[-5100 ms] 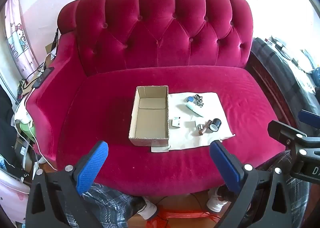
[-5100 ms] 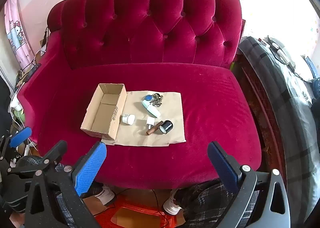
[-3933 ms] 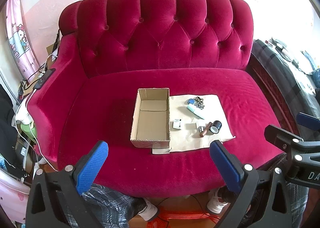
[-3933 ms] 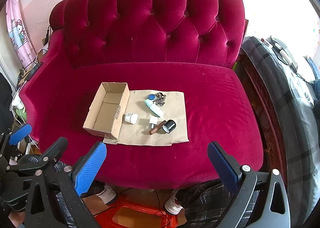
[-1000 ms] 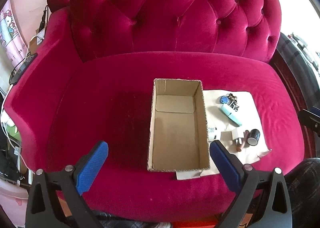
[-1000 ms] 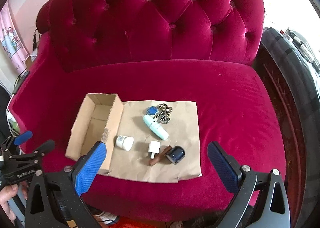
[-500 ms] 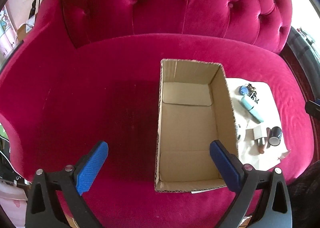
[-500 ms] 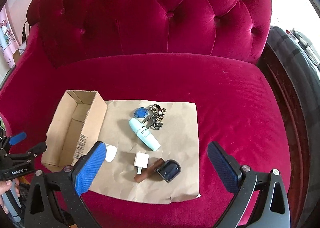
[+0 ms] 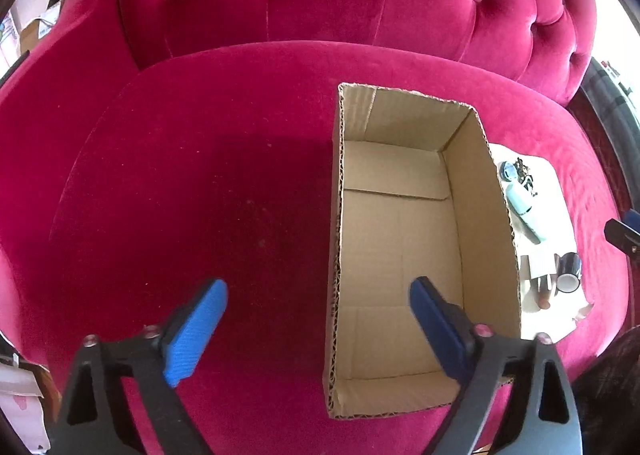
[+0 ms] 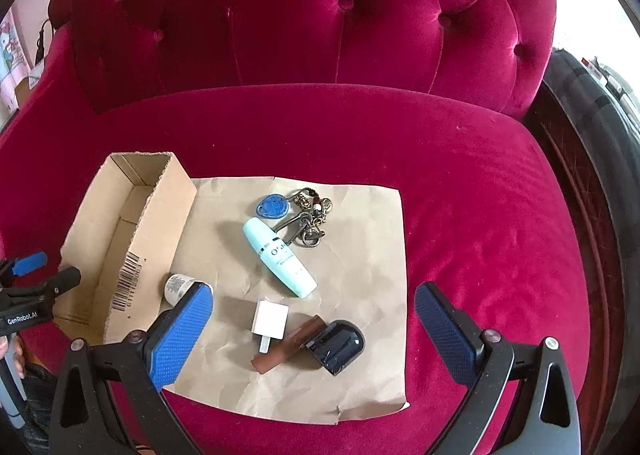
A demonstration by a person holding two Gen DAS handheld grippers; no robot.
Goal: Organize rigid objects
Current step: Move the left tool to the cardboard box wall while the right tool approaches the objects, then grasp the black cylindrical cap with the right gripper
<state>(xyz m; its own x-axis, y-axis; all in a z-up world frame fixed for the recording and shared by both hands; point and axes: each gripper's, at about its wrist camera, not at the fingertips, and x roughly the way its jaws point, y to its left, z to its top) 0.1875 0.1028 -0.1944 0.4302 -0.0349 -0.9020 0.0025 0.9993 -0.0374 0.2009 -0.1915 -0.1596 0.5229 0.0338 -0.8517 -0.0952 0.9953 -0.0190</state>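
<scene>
Box [image 9: 400, 255] empty | bottle [image 10: 280, 257], keys [image 10: 308, 221], charger [image 10: 270, 321] all left to pack | your left gripper [image 9: 318, 325], right gripper [image 10: 314, 325] both gape, holding nothing

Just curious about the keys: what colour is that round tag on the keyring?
Blue; the round plastic tag shows best in the right wrist view.
</scene>
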